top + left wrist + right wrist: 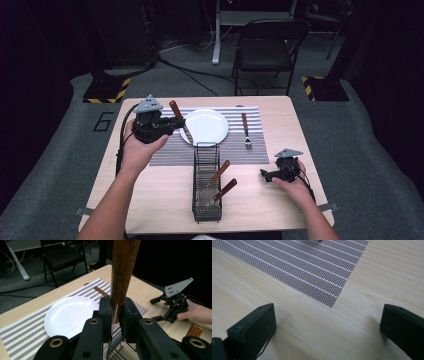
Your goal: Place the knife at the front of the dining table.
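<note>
On table, 1 plate (207,126), 1 fork (246,131), 3 knives (218,174)

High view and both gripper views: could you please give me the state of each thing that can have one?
Left gripper: shut on the knife.
Knife: lifted, tilted beside the plate.
Right gripper: open, nothing between its jaws.
Plate: bare, on the striped mat.
Fork: lying flat on the mat.
Rack: upright, two wooden-handled utensils leaning inside.

left gripper (176,123) gripping knife (181,122), plate (205,127), rack (206,186)
</note>
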A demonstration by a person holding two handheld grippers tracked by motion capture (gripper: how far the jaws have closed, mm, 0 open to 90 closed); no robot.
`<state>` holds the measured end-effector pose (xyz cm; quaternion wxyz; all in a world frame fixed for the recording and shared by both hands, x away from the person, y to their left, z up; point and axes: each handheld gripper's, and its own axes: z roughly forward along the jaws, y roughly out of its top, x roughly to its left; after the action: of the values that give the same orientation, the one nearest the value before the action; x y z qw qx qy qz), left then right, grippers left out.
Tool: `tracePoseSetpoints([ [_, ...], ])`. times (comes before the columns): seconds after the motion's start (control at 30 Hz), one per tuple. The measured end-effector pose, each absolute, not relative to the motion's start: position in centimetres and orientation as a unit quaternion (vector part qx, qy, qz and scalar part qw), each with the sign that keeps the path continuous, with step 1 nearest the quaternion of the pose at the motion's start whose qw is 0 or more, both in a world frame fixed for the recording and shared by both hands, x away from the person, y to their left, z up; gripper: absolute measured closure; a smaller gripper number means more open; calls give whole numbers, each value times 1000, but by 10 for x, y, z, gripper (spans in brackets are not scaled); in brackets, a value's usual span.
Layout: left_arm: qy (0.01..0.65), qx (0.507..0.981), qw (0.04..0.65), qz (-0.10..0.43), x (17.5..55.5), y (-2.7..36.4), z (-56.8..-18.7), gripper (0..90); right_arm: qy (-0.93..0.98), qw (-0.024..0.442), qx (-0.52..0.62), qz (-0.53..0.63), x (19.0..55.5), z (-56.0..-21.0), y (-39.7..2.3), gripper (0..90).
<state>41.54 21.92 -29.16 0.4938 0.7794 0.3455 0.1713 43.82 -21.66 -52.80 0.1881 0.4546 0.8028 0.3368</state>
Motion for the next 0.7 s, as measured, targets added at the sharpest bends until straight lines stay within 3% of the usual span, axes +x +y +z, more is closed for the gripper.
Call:
tracePoseSetpoints([
  [0.7, 407, 754, 480, 186, 437, 257, -323, 805, 803, 188, 455, 337, 438, -528, -217, 0],
])
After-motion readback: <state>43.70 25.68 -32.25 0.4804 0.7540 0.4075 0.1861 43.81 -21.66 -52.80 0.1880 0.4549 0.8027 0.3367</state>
